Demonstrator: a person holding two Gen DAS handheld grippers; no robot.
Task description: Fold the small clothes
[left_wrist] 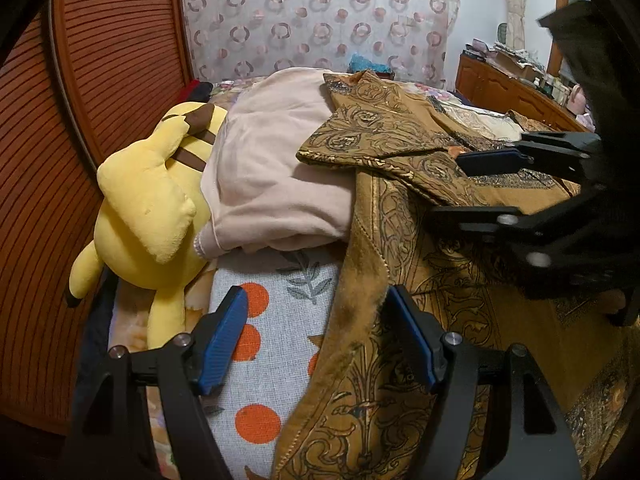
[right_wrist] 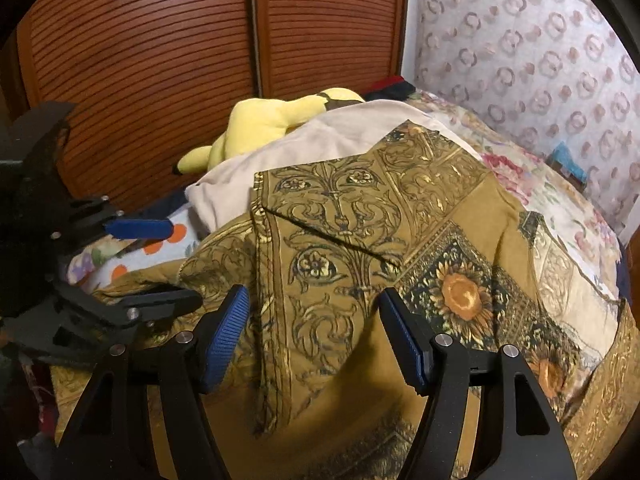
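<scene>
On the bed, nearest the cameras, a mustard-brown printed garment (right_wrist: 360, 240) is lying spread across the covers, one edge folded back over itself. The left gripper (left_wrist: 316, 332) is hovering with its blue-padded fingers spread wide, a ridge of that garment's edge rising between them without being pinched. The right gripper (right_wrist: 314, 336) is likewise standing wide apart above the cloth, holding nothing. Just beyond, a pale pink garment (left_wrist: 276, 172) is lying bunched, partly under the brown one, and a yellow plush toy (left_wrist: 152, 208) is leaning beside it against the slatted wooden doors (right_wrist: 160, 60). A grey sheet with orange dots (left_wrist: 268, 344) is showing under the left gripper. Farther back, a circle-patterned headboard (left_wrist: 320, 16) is closing the bed. Only the left view is showing a cluttered wooden dresser (left_wrist: 508, 88); only the right is showing the sunflower print (right_wrist: 460, 296) and floral bedspread (right_wrist: 532, 184).
</scene>
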